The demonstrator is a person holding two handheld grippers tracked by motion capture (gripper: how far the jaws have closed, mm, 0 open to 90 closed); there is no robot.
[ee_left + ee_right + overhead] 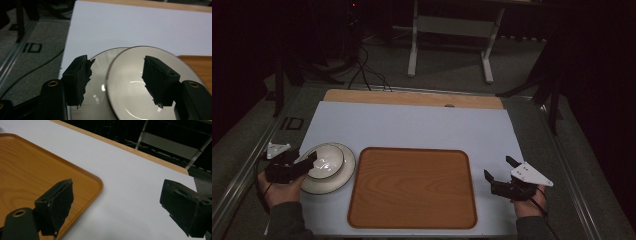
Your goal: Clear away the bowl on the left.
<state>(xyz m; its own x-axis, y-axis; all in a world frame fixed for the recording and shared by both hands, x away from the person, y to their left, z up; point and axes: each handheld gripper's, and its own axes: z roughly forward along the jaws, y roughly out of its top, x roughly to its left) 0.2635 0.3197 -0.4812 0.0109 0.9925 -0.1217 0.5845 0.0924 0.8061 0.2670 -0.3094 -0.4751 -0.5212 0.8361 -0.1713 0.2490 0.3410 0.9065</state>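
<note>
The left tool point(307, 162) stands with its jaws wide around the near rim of a white bowl point(326, 161), one jaw inside the bowl and one outside, and I cannot see that the pads press on it. The bowl sits on a white plate point(343, 178) at the left side of the white worktop point(412, 125), just beside an empty wooden tray point(412, 187). In the left gripper view the bowl point(130, 82) lies a little off the middle of the plate point(100, 75), so it covers the right part of it. The right tool point(502, 172) hovers wide open and holds nothing, near the right edge of the tray point(37, 170). In my judgement the work is to take the bowl and bring it to the tray. The risk is the smooth, glossy rim: if the jaws close on too little of the edge, the bowl can slip or tilt when it is lifted. The outer jaw may also catch the plate and drag it along.
</note>
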